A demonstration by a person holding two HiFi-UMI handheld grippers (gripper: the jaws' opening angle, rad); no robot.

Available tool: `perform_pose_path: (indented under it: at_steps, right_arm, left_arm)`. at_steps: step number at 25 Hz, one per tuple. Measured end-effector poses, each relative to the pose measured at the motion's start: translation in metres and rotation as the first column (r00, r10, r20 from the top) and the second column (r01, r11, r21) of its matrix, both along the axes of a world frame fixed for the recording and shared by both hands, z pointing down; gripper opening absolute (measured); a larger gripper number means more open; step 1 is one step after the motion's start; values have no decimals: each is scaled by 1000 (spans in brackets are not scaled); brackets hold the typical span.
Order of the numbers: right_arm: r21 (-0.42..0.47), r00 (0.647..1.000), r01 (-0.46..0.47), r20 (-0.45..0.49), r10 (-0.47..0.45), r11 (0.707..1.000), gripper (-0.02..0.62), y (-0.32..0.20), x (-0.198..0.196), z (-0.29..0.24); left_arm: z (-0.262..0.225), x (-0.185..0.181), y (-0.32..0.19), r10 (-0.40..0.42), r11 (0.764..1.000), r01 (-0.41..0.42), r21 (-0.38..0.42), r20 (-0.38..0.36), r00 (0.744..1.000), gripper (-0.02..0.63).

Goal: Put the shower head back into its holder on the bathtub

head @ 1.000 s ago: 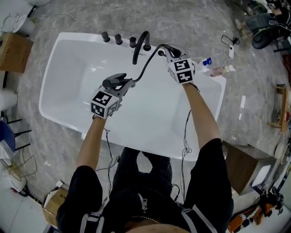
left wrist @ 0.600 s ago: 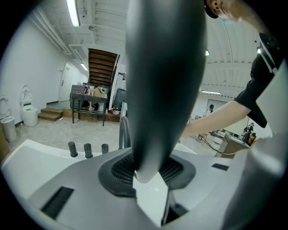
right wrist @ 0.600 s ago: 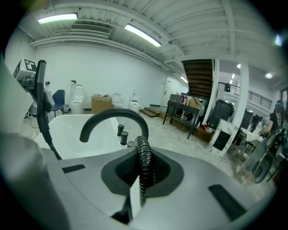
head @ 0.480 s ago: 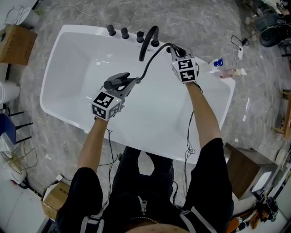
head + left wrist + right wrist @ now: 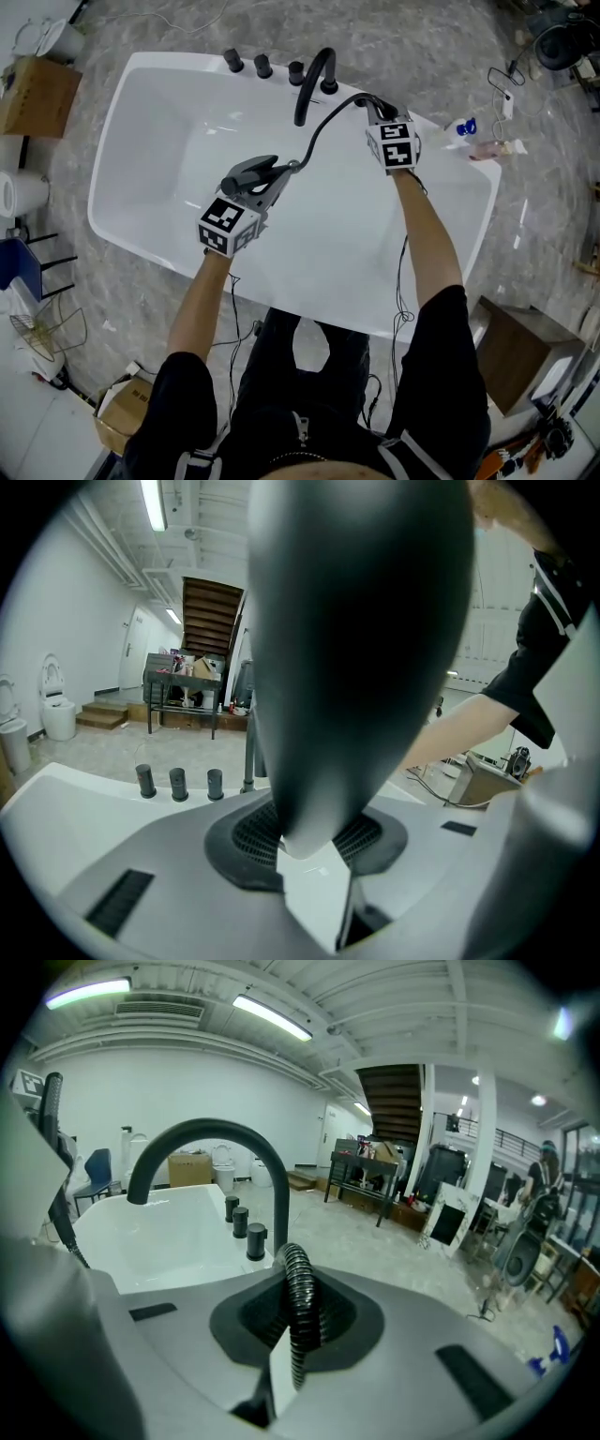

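A white bathtub (image 5: 169, 112) lies below me, with a black arched faucet (image 5: 315, 77) and three black knobs (image 5: 263, 66) on its far rim. Over the basin my left gripper (image 5: 274, 178) is shut on the dark shower head (image 5: 247, 171), whose handle fills the left gripper view (image 5: 356, 649). The black ribbed hose (image 5: 314, 136) runs from it up to my right gripper (image 5: 373, 105), which is shut on the hose (image 5: 300, 1307) close to the rim, right of the faucet (image 5: 216, 1138). No holder can be made out.
A blue bottle (image 5: 466, 127) and a pink item (image 5: 492, 148) rest on the tub's right corner. A cardboard box (image 5: 37, 94) stands to the left on the floor, a brown box (image 5: 511, 352) to the right. Cables trail over the marble floor.
My right gripper has sunk toward the tub's rim with the hose in it. The left gripper, still holding the shower head, has come down slightly.
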State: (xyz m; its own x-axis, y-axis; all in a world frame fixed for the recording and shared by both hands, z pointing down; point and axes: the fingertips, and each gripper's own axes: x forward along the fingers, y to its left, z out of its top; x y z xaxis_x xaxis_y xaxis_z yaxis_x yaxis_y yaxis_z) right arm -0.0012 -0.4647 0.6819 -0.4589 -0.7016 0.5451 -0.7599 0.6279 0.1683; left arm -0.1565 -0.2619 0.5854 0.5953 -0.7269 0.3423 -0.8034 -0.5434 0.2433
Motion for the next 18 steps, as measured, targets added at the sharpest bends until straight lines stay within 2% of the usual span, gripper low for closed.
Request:
perform_pose_path:
  at_steps: [4, 10, 18]
  right_arm:
    - [-13, 1000, -5, -5, 5, 1000, 15, -4, -5, 17]
    - [-7, 998, 18, -57, -19, 1000, 23, -12, -13, 41]
    - [-25, 991, 13, -132, -16, 1000, 108, -14, -12, 64]
  left_arm:
    - [14, 6, 5, 37, 999, -37, 4, 22, 999, 141]
    - [30, 10, 9, 45, 999, -45, -3, 24, 999, 141]
    - [32, -6, 18, 21, 1000, -22, 15, 34, 999, 141]
